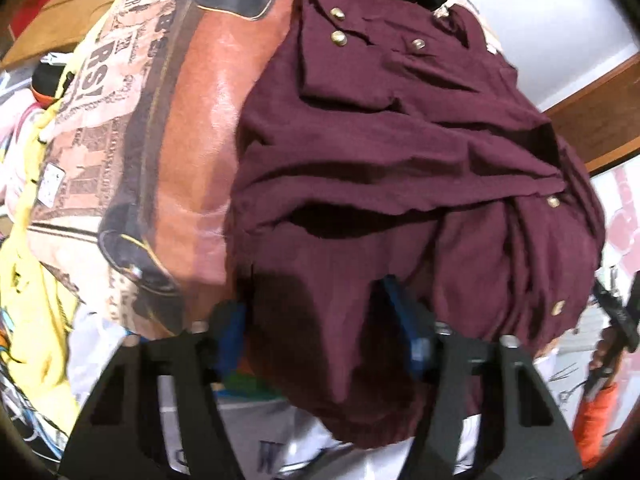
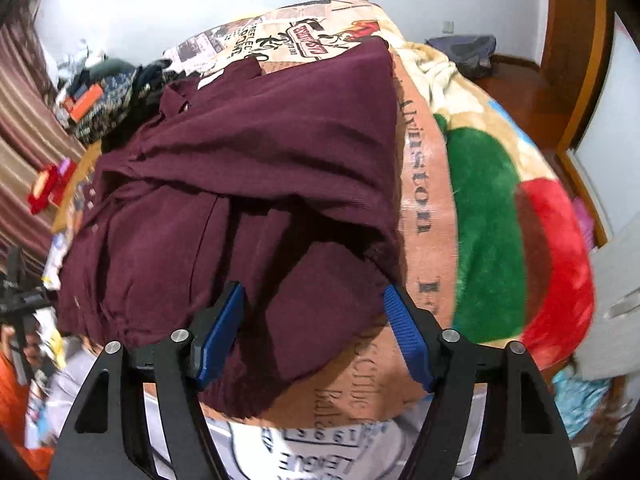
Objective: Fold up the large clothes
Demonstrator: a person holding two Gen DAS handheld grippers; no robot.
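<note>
The left gripper (image 1: 320,332) had its blue-padded fingers (image 1: 412,340) spread wide, with the near hem of the maroon shirt (image 1: 400,168) drooping down between them; the cloth lay over the gap and hid part of the left pad, but the pads did not pinch it. The right gripper (image 2: 316,332) likewise stood with its fingers (image 2: 222,332) parted, one pad on either side of a loose maroon fold, the right pad at the fold's edge, clamping nothing.

The shirt (image 2: 260,152) lay partly folded in thick, rumpled layers on a bed, its brass-coloured buttons (image 1: 339,38) showing near the collar and along one edge in the left wrist view. Under it spread a printed bedspread (image 1: 168,128) in peach and brown with lettering. Beside that, in the right wrist view, lay a fleece blanket (image 2: 500,216) with green and red patches. A yellow cloth (image 1: 36,280) sat at the far left of the left wrist view. A pile of dark clothes (image 2: 116,92) rested beyond the shirt, near a striped curtain (image 2: 28,120).
</note>
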